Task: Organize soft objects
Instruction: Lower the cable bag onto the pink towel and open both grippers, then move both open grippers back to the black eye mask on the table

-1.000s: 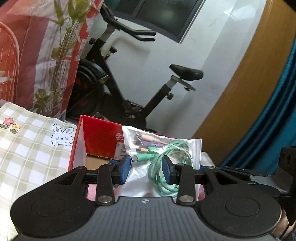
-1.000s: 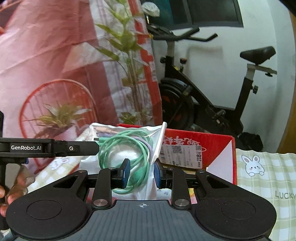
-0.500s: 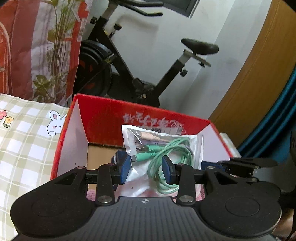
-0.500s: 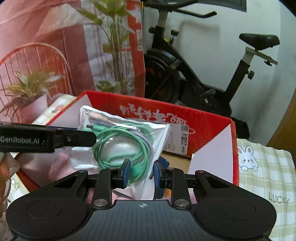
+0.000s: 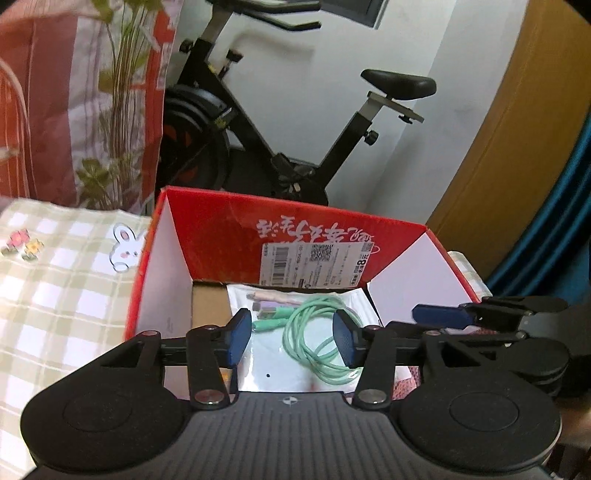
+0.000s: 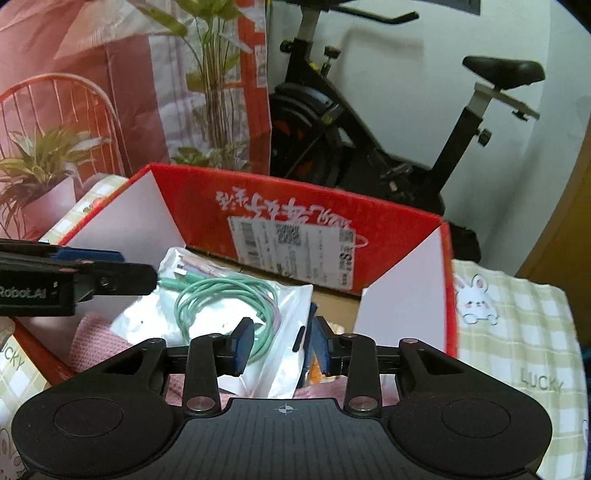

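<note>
My L gripper (image 5: 291, 341) has jaws wide, nothing held. R gripper (image 6: 282, 346) jaws also apart, bag (image 6: 236, 314) edge loose between. Bag w/ cable lies in box (image 5: 221, 229), ahead and below. Drop looks done; next I'd back both out.

A black exercise bike (image 5: 280, 122) stands against a white wall (image 5: 424, 40), its saddle (image 5: 399, 84) raised on a grey post and its handlebars reaching up near a dark-framed window (image 5: 369, 11). To its left hangs a red and pink printed cloth (image 6: 110, 74) showing leafy plants and a red wire chair. A curved wooden panel (image 5: 517, 147), perhaps a door or cabinet side, rises on the right beside a blue curtain (image 5: 569, 206). A green-checked tablecloth (image 5: 55, 280) with a bunny print covers the table.
</note>
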